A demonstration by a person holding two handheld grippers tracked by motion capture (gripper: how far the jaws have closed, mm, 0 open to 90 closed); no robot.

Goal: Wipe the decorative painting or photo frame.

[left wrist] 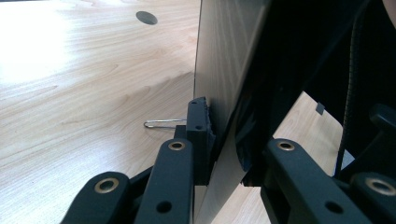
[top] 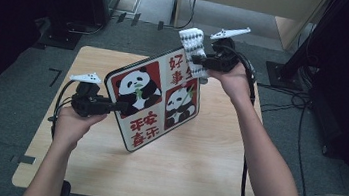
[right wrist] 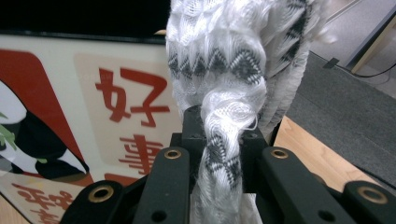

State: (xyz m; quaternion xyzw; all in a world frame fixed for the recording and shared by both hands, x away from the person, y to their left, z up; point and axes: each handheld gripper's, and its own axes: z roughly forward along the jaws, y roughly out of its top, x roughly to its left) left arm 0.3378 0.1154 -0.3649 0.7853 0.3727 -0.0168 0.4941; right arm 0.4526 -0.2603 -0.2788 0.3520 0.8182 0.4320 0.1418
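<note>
Two grippers worked: our left gripper (top: 120,105) clamped the panda board's (top: 154,100) left edge mid-frame above the bench (top: 193,171); our right gripper (top: 198,59) pinched a cloth (top: 192,45) against its upper-right corner.

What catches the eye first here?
A bright panda board, held tilted above the middle of the wooden table, with the left tongs clamped on its edge. At its far corner the right tongs pinch a white, black-patterned cloth against it.
</note>
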